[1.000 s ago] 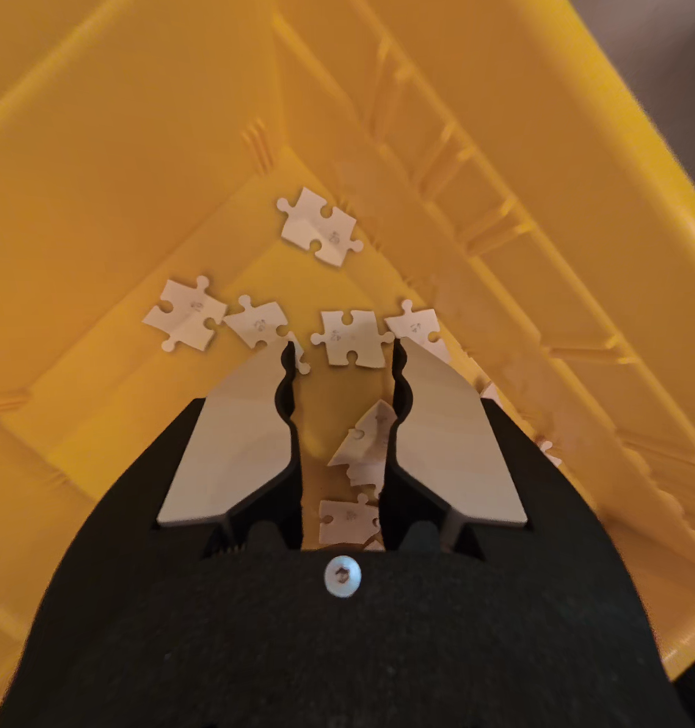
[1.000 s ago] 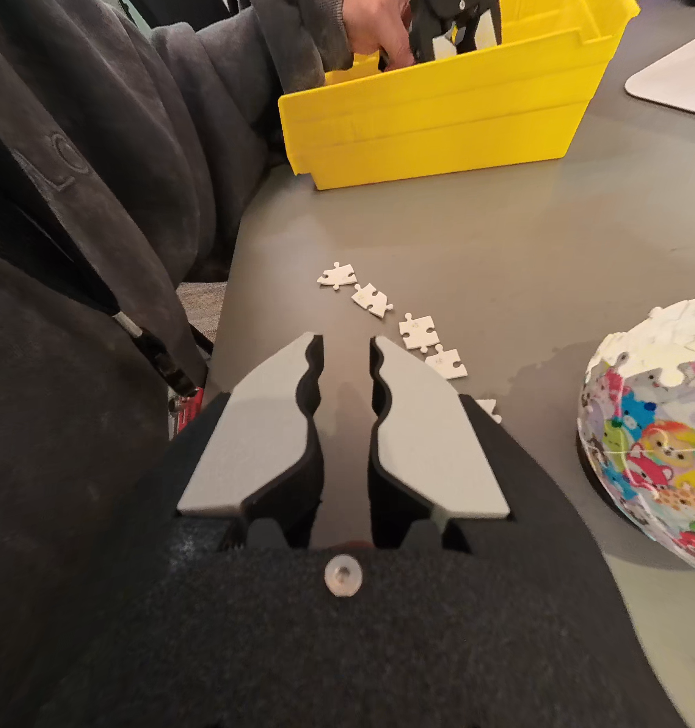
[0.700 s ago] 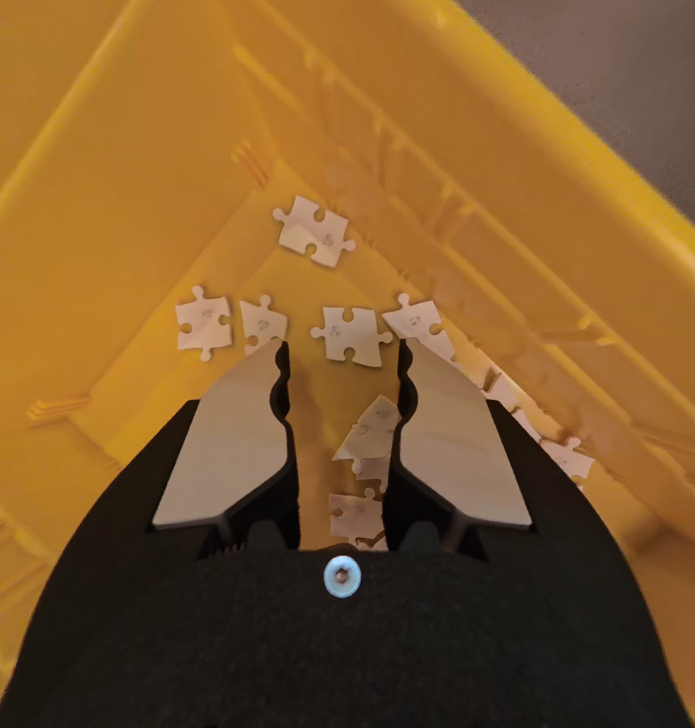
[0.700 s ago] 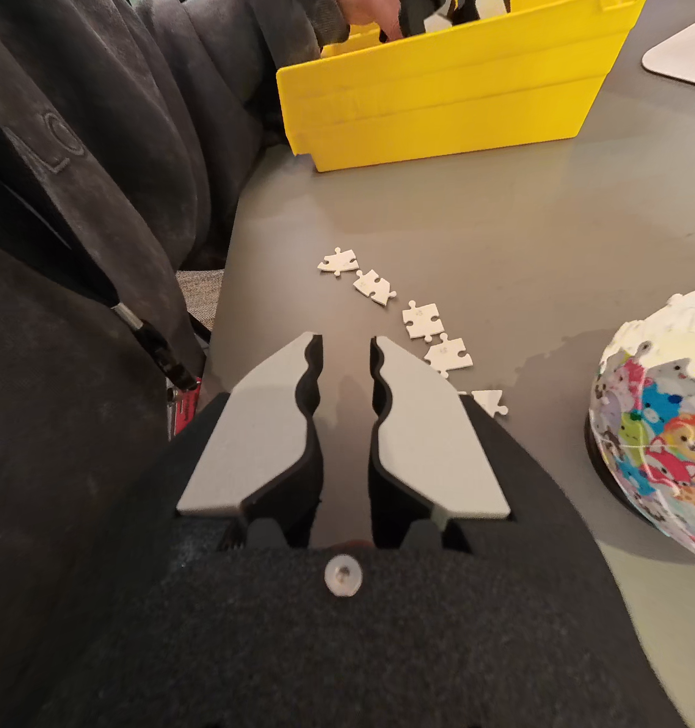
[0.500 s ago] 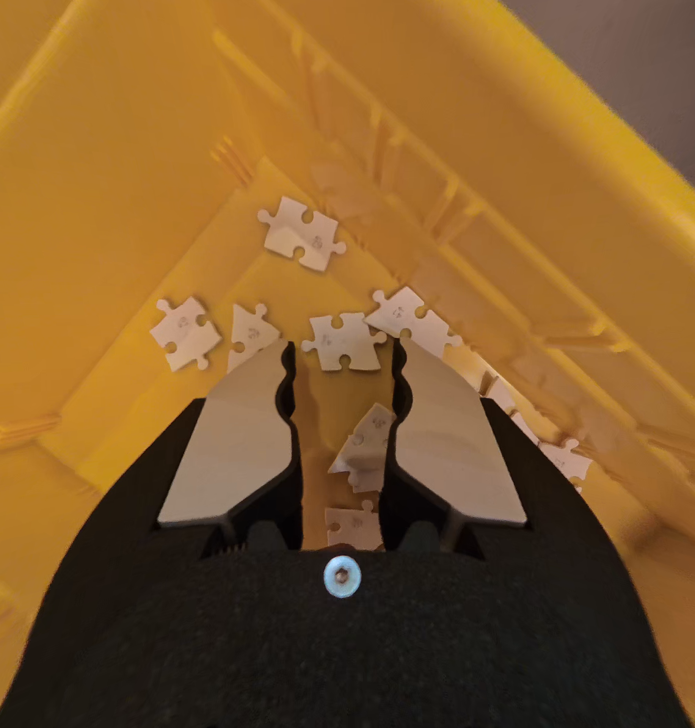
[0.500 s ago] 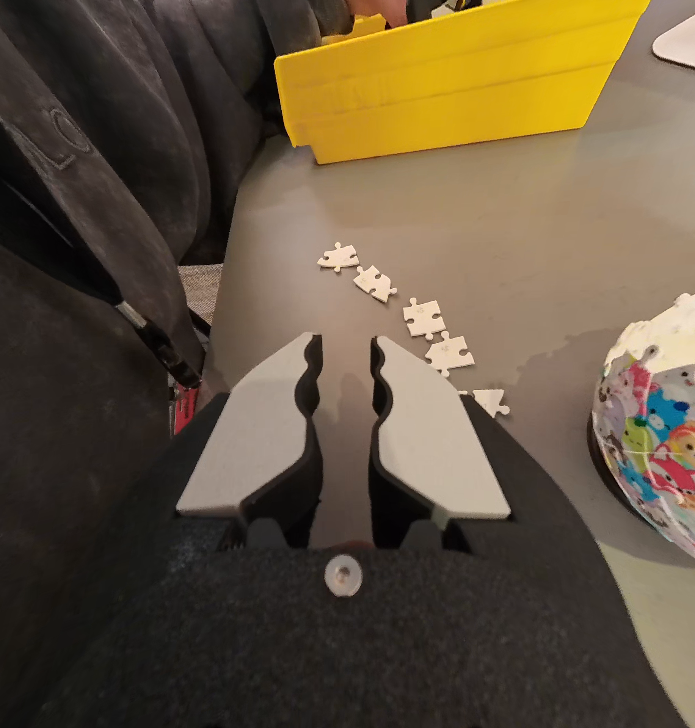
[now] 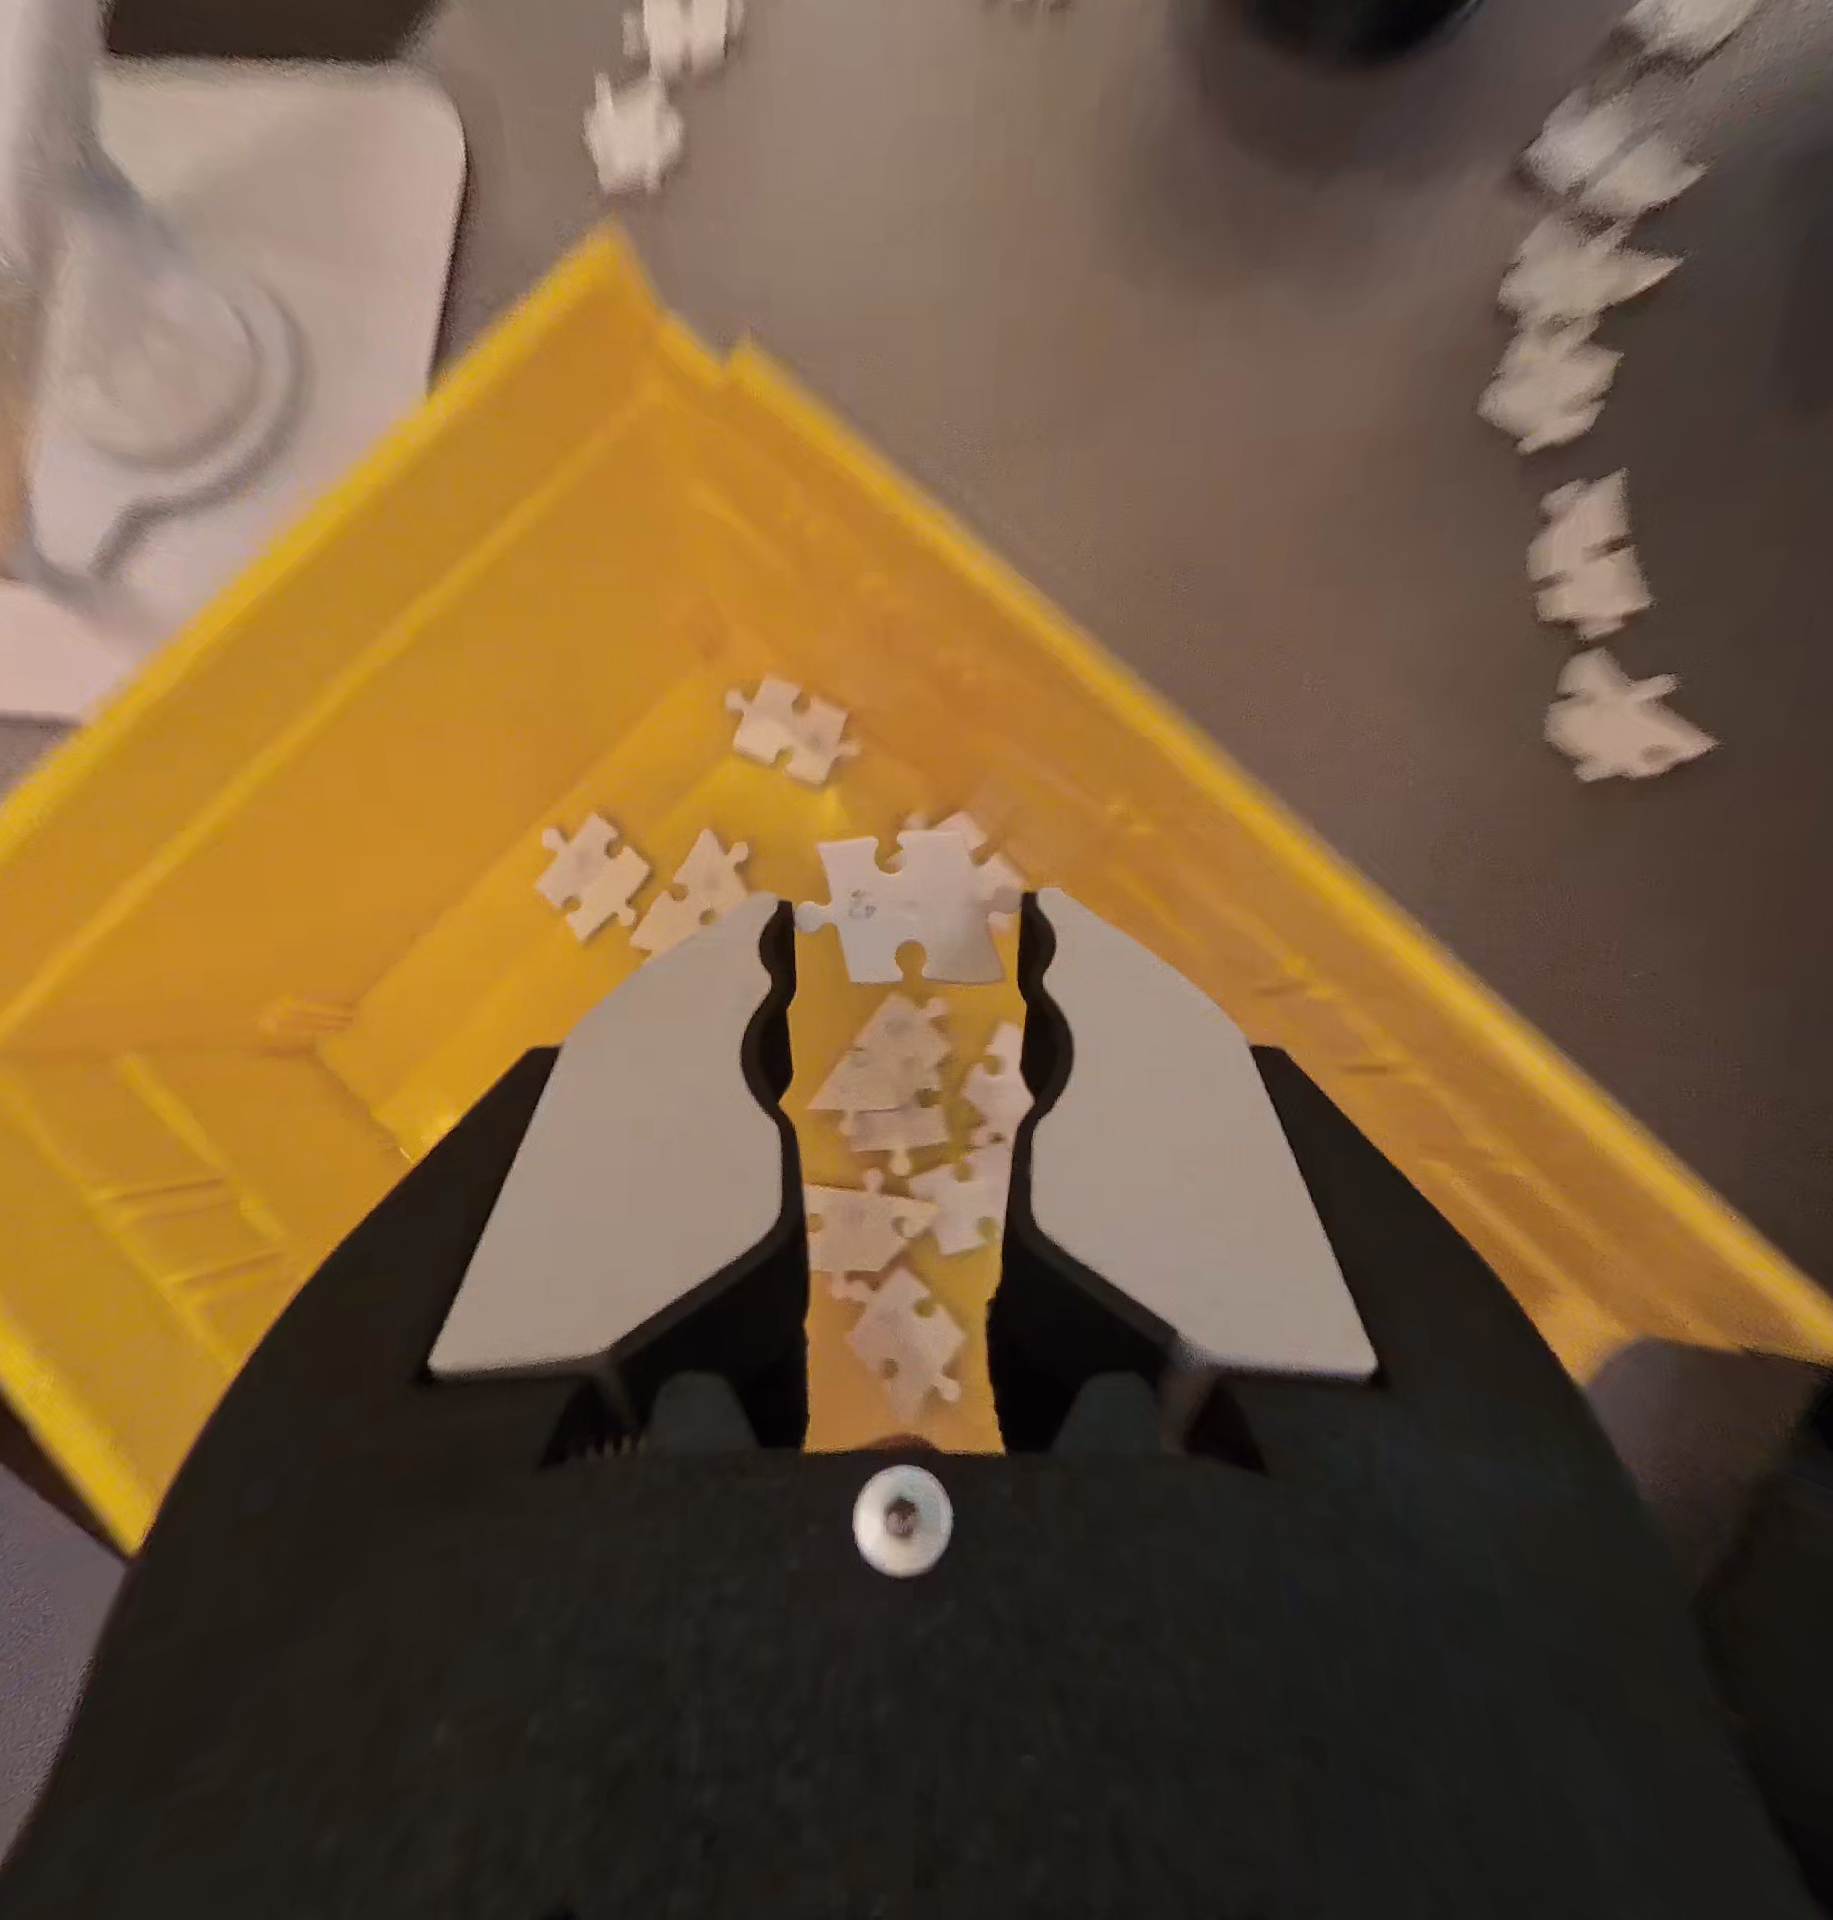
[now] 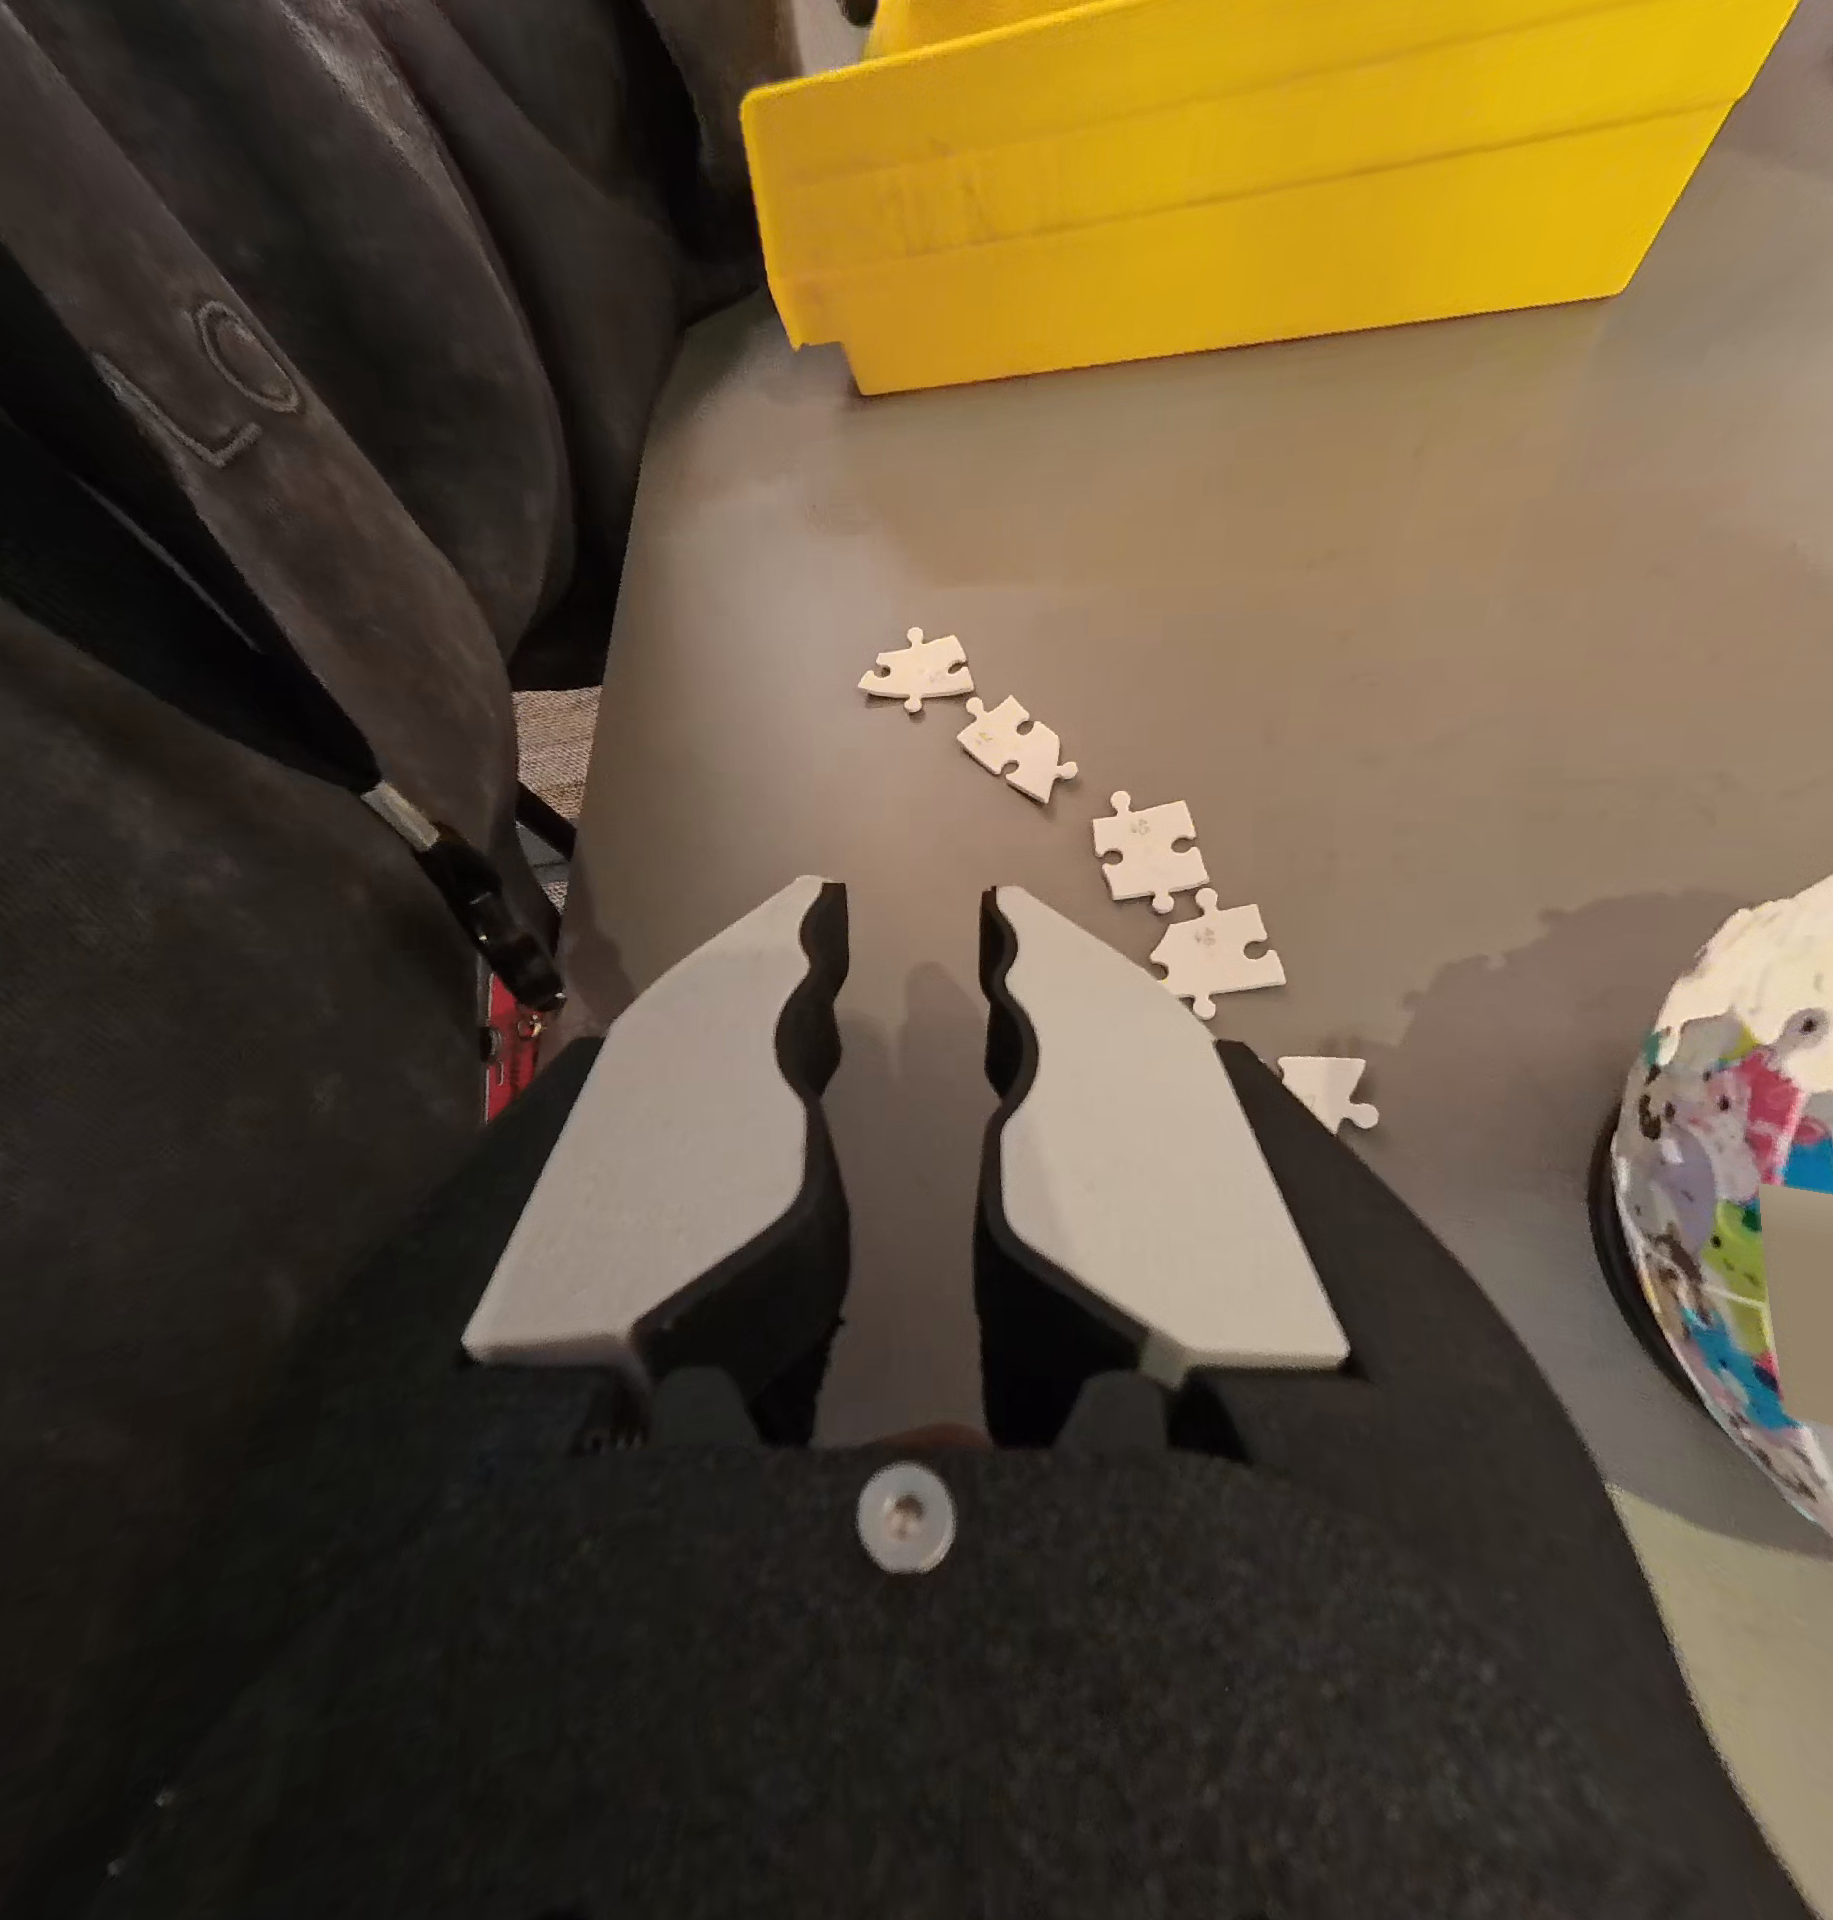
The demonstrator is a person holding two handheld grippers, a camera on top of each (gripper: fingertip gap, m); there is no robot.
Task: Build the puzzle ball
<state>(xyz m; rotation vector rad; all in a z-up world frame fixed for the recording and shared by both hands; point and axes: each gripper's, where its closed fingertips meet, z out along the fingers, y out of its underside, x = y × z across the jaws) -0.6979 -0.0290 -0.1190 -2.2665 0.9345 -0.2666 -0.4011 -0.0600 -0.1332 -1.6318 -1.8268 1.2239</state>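
In the left wrist view my left gripper [image 7: 901, 916] is shut on a white puzzle piece [image 7: 917, 925], gripped edge to edge between the fingertips, above the yellow bin [image 7: 455, 665]. Several more white pieces [image 7: 792, 727] lie face down on the bin floor. In the right wrist view my right gripper [image 8: 912, 914] is open and empty, low over the grey table. A row of white pieces [image 8: 1146, 847] lies just right of its fingertips. The partly built colourful puzzle ball [image 8: 1764, 1195] sits at the right edge on a dark ring.
The yellow bin [image 8: 1255, 229] stands at the back of the table in the right wrist view. A person's dark clothing [image 8: 268, 520] fills the left side, along the table edge. In the blurred left wrist view, loose pieces [image 7: 1577, 561] lie right of the bin and a white object [image 7: 268, 260] behind it. There is about 30 centimeters between the tips of the two grippers. To reach the white object [image 7: 268, 260] in a straight line is about 30 centimeters for my left fingers, about 45 centimeters for my right.
My left gripper closed on a piece on the bin floor and has risen quickly out of the bin with it. My right gripper has drifted slightly; the ball sits farther right in its view.
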